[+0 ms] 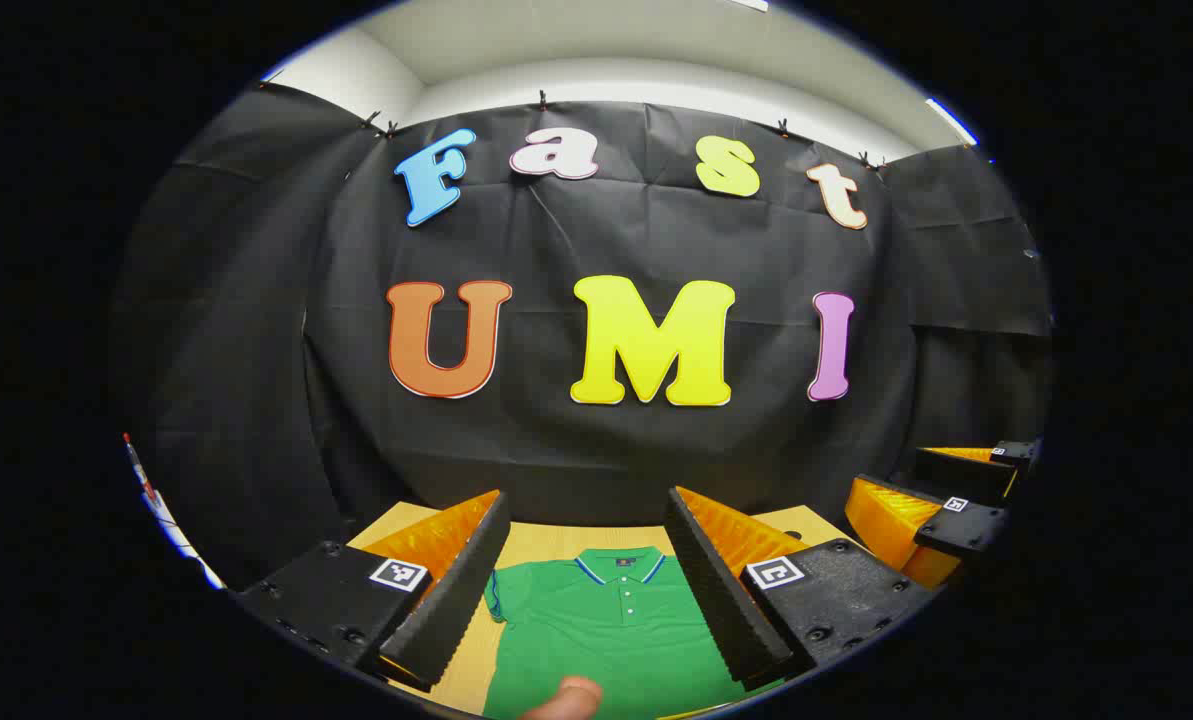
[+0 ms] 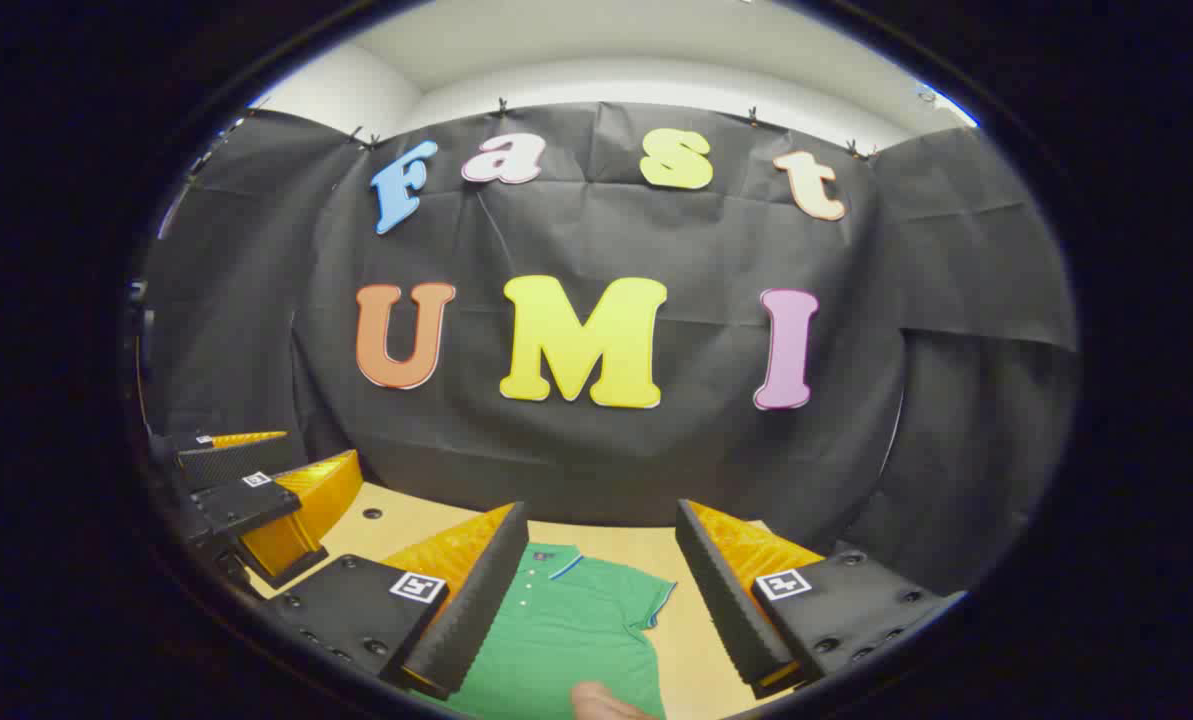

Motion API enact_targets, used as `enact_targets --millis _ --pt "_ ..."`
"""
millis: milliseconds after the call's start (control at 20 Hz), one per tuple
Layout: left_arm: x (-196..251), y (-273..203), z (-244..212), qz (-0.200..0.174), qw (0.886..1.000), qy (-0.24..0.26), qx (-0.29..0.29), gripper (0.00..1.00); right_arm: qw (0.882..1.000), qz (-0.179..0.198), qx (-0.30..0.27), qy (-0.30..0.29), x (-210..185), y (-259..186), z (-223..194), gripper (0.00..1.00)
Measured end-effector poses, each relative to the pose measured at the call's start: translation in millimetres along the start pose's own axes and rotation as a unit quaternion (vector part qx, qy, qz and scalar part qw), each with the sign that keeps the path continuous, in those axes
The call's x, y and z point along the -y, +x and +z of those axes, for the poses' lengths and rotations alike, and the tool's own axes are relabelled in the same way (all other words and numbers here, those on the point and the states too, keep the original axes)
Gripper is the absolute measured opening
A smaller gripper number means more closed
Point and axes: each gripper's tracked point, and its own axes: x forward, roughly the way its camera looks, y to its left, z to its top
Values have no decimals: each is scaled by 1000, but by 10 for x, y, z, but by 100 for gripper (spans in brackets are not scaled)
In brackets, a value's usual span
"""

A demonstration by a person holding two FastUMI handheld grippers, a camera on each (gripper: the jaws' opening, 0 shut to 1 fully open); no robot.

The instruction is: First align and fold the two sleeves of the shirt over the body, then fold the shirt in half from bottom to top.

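Note:
A green polo shirt [image 1: 606, 620] with a blue-trimmed collar lies flat on the wooden table [image 1: 546, 545], collar toward the wall. My left gripper [image 1: 586, 510] is open and hovers above the shirt's chest, holding nothing. In the right gripper view the shirt [image 2: 566, 630] shows its button placket and one short sleeve [image 2: 656, 590] spread out to the side. My right gripper [image 2: 601, 515] is open above that half and grips nothing. Each gripper appears beside the other: the right gripper [image 1: 886, 478] and the left gripper [image 2: 321, 447], both with fingers apart.
The black cloth wall stands close behind the table's far edge. A thumb tip [image 1: 566, 697] pokes in at the bottom over the shirt, and a thumb tip [image 2: 601, 702] shows likewise. A small hole [image 2: 372, 513] marks the table [image 2: 696, 640] top.

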Motion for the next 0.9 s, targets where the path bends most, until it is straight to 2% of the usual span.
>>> enact_targets --millis 500,900 --pt "208 -175 -218 -4 1000 1 -22 100 999 5 -29 12 182 -154 -260 94" --pt "242 -228 -209 0 1000 12 -20 100 999 10 -41 24 256 -154 -396 99"
